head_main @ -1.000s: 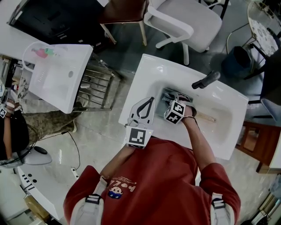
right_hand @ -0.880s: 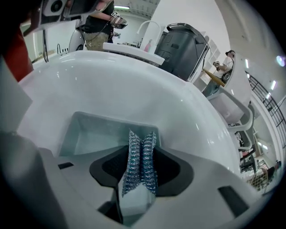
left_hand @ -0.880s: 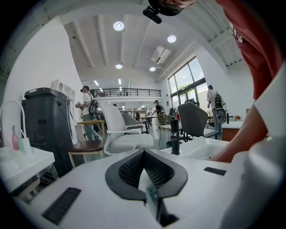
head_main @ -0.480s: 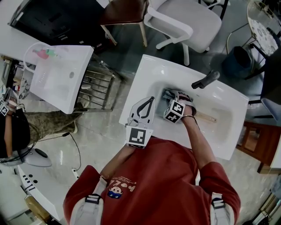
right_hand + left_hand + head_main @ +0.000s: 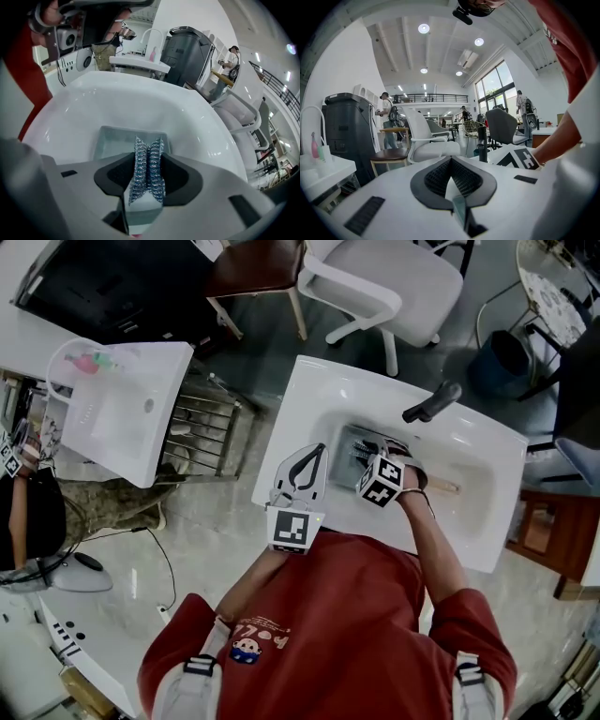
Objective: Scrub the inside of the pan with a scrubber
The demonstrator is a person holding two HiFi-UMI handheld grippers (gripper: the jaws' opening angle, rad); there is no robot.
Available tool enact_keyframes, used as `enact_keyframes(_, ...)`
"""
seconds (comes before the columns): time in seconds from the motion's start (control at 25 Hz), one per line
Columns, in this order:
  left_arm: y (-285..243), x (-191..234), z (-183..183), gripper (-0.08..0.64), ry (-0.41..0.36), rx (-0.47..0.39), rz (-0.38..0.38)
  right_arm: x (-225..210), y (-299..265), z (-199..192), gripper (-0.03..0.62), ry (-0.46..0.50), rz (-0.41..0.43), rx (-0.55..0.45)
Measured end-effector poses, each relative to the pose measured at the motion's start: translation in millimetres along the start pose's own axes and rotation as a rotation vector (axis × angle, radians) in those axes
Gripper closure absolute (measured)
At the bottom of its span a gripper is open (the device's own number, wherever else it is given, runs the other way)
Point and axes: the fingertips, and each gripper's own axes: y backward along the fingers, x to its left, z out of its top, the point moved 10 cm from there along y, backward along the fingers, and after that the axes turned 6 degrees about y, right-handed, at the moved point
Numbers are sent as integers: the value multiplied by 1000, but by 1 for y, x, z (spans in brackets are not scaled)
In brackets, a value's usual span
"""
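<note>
Hardly shifted, your left hand-held gripper point(image 5: 319, 457) stays over the sink point(image 5: 309, 390) rim, jaws together and empty. Your right hand-held gripper point(image 5: 149, 157) has slid slightly rightward in the basin, clamped on the steel-wool scrubber point(image 5: 148, 173). The rectangular pan point(image 5: 112, 140) lies directly ahead beneath it, so that hand is nearer.

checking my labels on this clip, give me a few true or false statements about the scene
1. The right gripper is clamped on a scrubber. True.
2. The left gripper holds a sponge. False: its jaws are together with nothing between them.
3. The pan sits inside the white sink. True.
4. Both grippers are over the pan. False: only the right one is; the left is at the sink's edge.
</note>
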Motion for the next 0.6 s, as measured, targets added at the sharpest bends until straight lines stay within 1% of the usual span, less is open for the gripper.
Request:
enact_keyframes(0.16, 0, -4, -1, 552, 8, -2, -7, 10, 12, -4, 414, -6, 102, -10)
enact_keyframes(0.24, -1, -5, -2, 552, 8, -1, -12, 16, 14, -8, 417, -6, 155, 14)
enact_keyframes(0.36, -2, -8, -2, 552, 13, -4, -16, 23, 13, -14, 419, -2, 258, 40)
enact_keyframes(0.48, -3, -10, -5, 552, 21, -5, -31, 29, 9, -20, 422, -30, 363, 48)
enact_keyframes(0.6, -2, -12, -6, 552, 18, 3, -33, 32, 5, -24, 422, -64, 420, 53)
